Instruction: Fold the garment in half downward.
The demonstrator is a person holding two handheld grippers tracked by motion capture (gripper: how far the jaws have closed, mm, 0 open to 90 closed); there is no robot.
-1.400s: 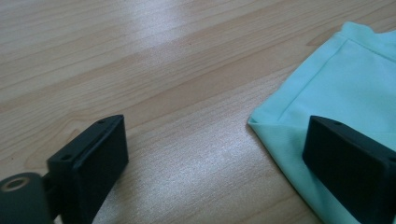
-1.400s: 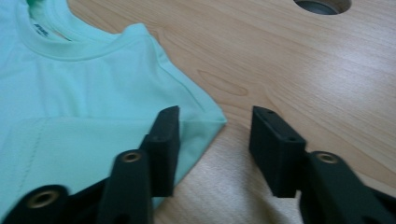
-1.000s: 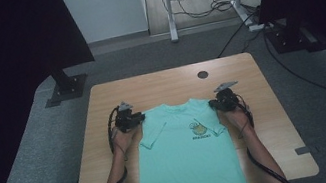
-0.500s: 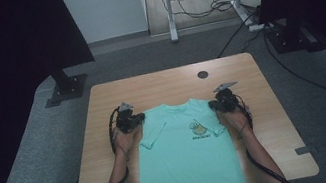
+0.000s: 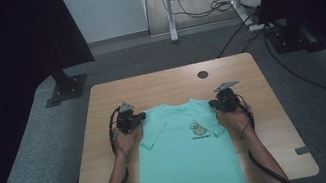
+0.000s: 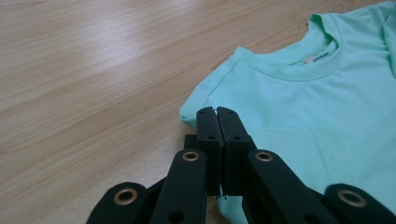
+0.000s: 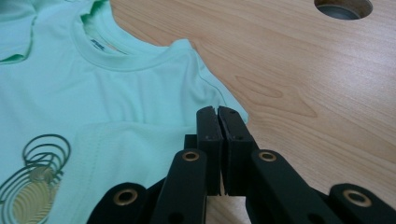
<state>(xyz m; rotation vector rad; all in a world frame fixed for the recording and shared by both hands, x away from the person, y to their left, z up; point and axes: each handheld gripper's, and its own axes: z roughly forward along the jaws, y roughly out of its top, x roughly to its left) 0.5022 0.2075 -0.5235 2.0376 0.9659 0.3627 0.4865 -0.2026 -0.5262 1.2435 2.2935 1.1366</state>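
Nothing much has moved since the earlier frames: both tongs sit where they were. We've got the left tongs [image 5: 141, 118] and right tongs [image 5: 213, 104] squeezed fully closed, one at each shoulder corner of the mint t-shirt [image 5: 189, 168]. We can't see cloth between the pads. The shirt lies flat mid-frame on the wooden table [image 5: 160, 84], sleeves tucked in, so we reckon the shoulders are the handles for a fold. The neck label [image 6: 320, 58] and the wording under the spiral print [image 5: 199, 128] are too small to read.
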